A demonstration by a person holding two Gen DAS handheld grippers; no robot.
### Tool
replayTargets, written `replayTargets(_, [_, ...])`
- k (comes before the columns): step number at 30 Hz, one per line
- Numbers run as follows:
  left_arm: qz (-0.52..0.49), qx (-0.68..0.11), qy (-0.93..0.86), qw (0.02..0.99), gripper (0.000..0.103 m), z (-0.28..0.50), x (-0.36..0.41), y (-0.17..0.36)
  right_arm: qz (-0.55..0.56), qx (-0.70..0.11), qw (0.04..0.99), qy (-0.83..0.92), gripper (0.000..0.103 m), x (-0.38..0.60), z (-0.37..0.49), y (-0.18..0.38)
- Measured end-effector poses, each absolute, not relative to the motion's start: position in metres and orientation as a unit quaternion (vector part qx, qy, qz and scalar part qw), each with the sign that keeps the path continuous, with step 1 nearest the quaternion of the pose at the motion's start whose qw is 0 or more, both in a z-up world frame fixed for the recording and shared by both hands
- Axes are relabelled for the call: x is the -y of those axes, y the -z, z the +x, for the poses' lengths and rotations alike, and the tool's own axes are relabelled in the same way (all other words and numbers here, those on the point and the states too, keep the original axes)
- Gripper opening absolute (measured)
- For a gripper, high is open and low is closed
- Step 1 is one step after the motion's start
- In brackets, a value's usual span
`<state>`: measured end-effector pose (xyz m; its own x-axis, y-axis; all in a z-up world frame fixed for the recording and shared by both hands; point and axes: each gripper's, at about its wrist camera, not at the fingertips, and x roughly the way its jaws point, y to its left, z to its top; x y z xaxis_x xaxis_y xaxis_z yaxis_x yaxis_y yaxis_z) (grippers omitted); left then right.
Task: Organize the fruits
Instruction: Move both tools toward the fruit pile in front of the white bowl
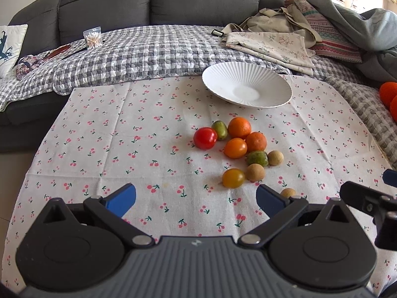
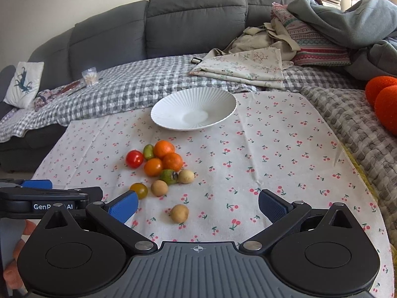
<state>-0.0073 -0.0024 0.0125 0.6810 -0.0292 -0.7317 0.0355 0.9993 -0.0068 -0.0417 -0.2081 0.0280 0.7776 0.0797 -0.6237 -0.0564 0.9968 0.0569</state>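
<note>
A white ribbed plate [image 1: 263, 77] [image 2: 218, 101] stands empty at the far side of the cherry-print cloth [image 1: 124, 136] [image 2: 273, 149]. In front of it lies a cluster of small fruits: a red tomato [image 1: 205, 138] [image 2: 134, 158], two oranges [image 1: 239, 127] [image 2: 163, 149], an orange tomato [image 1: 235, 148] [image 2: 153, 167], green fruits [image 1: 257, 158] [image 2: 168, 176], a yellow tomato [image 1: 233, 178] [image 2: 139, 190] and tan round fruits [image 1: 255, 172] [image 2: 179, 213]. My left gripper [image 1: 196, 198] is open and empty, near the cluster. My right gripper [image 2: 198, 204] is open and empty, with one tan fruit between its fingers' line.
A grey sofa [image 1: 158, 2] with a checked quilt [image 1: 148, 52] lies behind the cloth. Folded fabric and clothes [image 2: 248, 67] pile at the back right. Orange knitted balls [image 2: 384, 94] sit at the right. The left gripper [image 2: 37, 196] shows at the right wrist view's left edge.
</note>
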Motion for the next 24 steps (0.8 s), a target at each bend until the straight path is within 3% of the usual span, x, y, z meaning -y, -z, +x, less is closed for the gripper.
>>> replayTargets(24, [0.011, -0.407, 0.018, 0.913, 0.102, -0.005, 0.006, -0.004, -0.006, -0.338, 0.941, -0.029, 0.103, 0.204, -0.04, -0.017])
